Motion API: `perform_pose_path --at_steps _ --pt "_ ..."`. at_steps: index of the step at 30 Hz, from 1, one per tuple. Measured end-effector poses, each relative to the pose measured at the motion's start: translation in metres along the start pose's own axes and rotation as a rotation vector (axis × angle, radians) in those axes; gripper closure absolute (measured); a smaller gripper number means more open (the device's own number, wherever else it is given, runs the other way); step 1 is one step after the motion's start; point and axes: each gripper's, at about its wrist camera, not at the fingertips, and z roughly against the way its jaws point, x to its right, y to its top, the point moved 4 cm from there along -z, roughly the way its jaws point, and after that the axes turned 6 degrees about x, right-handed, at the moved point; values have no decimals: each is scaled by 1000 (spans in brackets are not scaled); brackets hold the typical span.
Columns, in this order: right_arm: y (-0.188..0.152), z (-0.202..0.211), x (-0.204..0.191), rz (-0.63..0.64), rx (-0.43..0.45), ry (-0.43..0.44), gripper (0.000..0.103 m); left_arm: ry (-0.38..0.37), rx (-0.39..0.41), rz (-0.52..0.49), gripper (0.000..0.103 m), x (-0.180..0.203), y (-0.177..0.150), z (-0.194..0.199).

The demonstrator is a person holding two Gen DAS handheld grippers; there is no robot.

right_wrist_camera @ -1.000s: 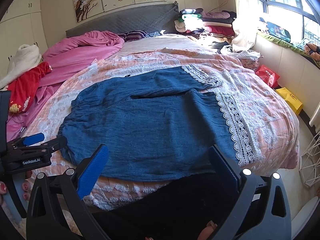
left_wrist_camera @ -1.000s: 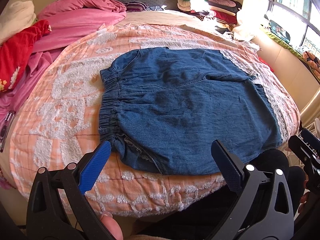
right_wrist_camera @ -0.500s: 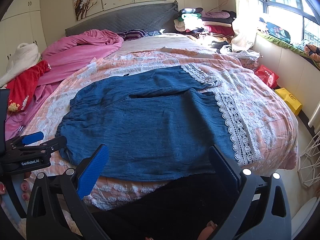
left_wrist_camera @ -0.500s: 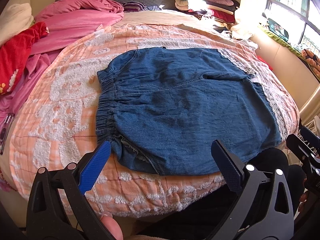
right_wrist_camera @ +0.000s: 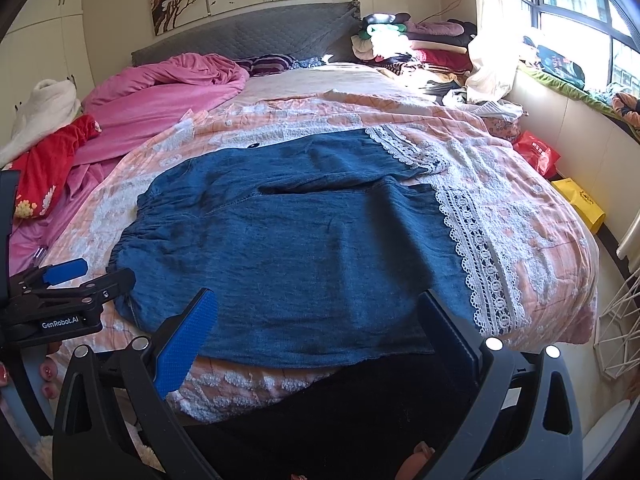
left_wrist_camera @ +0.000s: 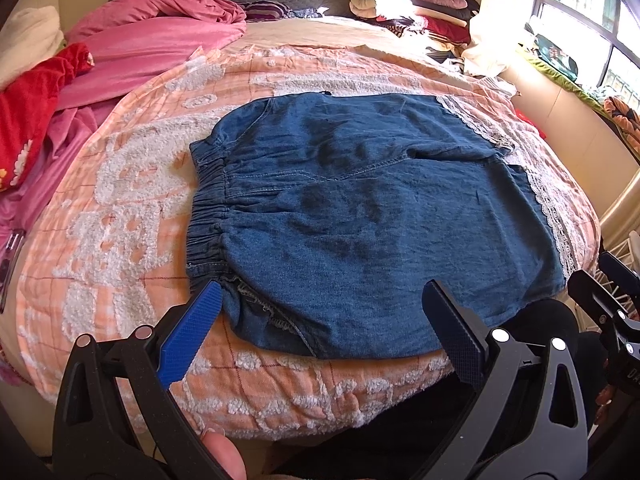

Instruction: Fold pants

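A pair of dark blue denim pants [left_wrist_camera: 360, 216] with white lace-trimmed hems lies spread flat on the near part of a bed covered by a peach-and-white tufted bedspread [left_wrist_camera: 120, 216]. The gathered elastic waistband [left_wrist_camera: 208, 216] is at the left, and the lace hems [right_wrist_camera: 476, 256] reach toward the bed's right edge. The left tongs [left_wrist_camera: 320, 320] hover just above the near edge of the pants with their blue-padded fingers wide apart and nothing between them; the left finger [left_wrist_camera: 192, 332] sits just beside the near waistband corner. The right tongs [right_wrist_camera: 320, 320] are also spread wide and empty, hanging over the near edge of the pants further right, toward the leg end. In the right wrist view the left tongs show at the far left, near the waistband. A crumpled pink blanket [right_wrist_camera: 168, 92] and a red garment [right_wrist_camera: 48, 168] lie on the far left of the bed, and a heap of folded clothes [right_wrist_camera: 408, 44] sits by the grey headboard [right_wrist_camera: 248, 36].
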Motion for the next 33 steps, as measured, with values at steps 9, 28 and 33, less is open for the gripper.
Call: perform_pose_path --at_steps 9,28,33 --pt "12 -13 -6 36 -12 16 4 1 -7 23 8 -9 11 -16" --pt "141 -126 -8 142 -28 237 4 89 17 57 8 -118 97 -90" --pt "170 -176 -32 220 -90 324 4 62 -4 85 8 -140 111 -116"
